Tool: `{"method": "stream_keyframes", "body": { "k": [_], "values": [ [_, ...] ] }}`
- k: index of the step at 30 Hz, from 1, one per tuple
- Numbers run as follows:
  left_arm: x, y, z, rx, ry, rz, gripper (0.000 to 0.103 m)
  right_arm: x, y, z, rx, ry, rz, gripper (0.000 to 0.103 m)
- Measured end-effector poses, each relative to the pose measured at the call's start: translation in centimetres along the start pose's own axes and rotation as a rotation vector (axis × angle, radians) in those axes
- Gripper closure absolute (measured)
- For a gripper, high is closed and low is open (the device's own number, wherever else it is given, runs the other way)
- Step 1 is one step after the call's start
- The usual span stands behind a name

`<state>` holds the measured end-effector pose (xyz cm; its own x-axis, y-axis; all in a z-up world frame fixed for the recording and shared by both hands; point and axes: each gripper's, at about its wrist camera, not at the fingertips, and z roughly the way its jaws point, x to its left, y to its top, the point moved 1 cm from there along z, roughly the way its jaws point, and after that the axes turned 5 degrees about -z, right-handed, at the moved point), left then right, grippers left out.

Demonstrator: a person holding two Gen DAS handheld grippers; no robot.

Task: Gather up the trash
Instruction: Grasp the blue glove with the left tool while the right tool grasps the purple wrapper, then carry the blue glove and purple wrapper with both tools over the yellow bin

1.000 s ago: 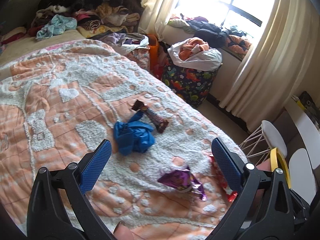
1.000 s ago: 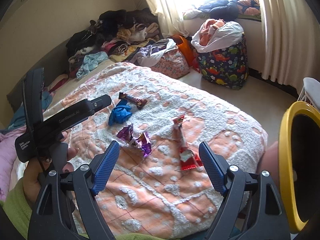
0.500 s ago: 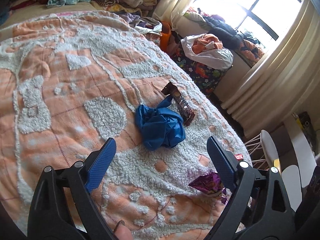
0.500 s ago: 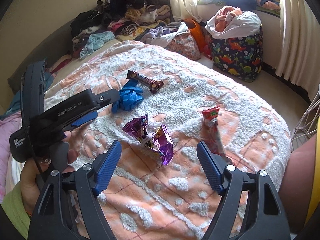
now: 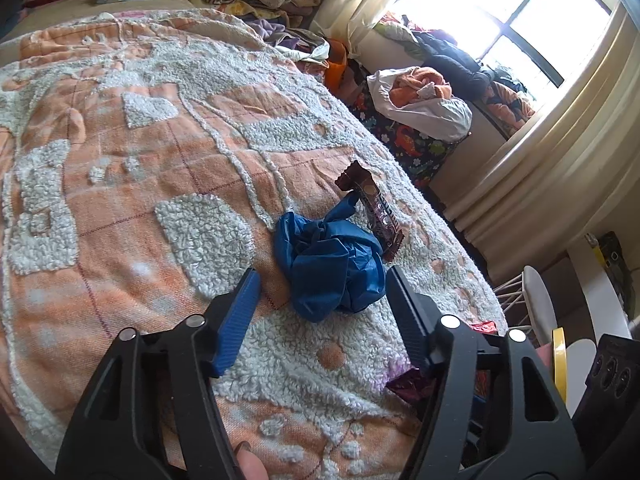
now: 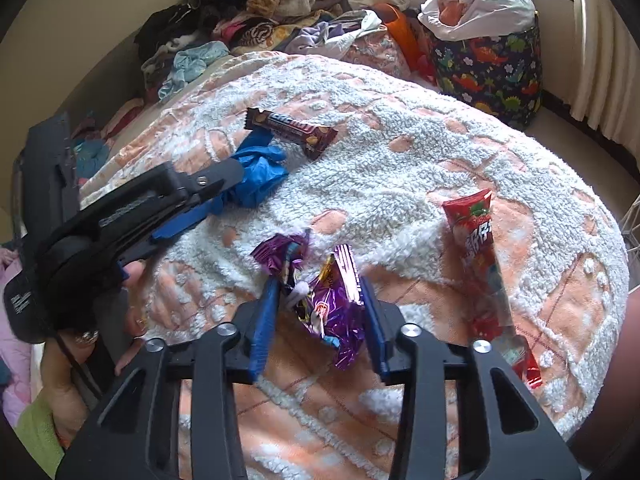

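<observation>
The right claw (image 6: 318,300) is seen nearest, its blue fingers (image 6: 266,320) set on either side of a crumpled purple wrapper (image 6: 328,304) on the bed's orange-and-white blanket (image 6: 420,168); the wrapper is bracketed closely, though whether it is actually pinched cannot be told. Just to the right, a red snack packet (image 6: 486,272) is laid lengthwise on the blanket. Farther on, the left claw (image 5: 320,280) is held released, its fingers spread around the near side of a crumpled blue plastic bag (image 5: 328,264) without touching it (the gap on the left side is plain). A brown chocolate bar wrapper (image 5: 374,210) is found just beyond the bag, touching its far edge. Past the bed's edge, a dinosaur-print basket (image 6: 492,68) stuffed with clothes is stood below the curtains (image 5: 552,128), and a heap of clothing (image 6: 240,20) is piled by the wall.
</observation>
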<state>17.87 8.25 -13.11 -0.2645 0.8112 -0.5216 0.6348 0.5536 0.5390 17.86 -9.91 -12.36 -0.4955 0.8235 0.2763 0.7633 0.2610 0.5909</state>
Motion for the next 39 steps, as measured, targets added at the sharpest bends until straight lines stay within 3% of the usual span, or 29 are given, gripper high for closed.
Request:
{"method": "stream_keyframes", "body": {
  "k": [3,6,12,16,39],
  "values": [
    [-0.3,-0.2,0.3,0.006,0.004,0.009,0.058,0.1,-0.7,-0.8,-0.017,0.019,0.011,0.08],
    [-0.2,-0.5,0.8,0.025,-0.015,0.002,0.077,0.2,-1.4,-1.8,-0.032,0.028,0.019,0.08],
    [0.0,-0.8,0.8,0.034,-0.009,-0.012,0.095,0.6,-2.7,-3.8,-0.06,0.037,0.022,0.08],
    [-0.3,-1.4,0.2,0.037,-0.012,-0.006,0.099,0.6,-3.6,-5.4,-0.083,0.046,0.03,0.081],
    [-7.4,-4.3,-5.2,0.036,-0.113,0.172,0.1,-3.6,-4.5,-15.0,-0.267,0.027,0.126,0.08]
  ]
}}
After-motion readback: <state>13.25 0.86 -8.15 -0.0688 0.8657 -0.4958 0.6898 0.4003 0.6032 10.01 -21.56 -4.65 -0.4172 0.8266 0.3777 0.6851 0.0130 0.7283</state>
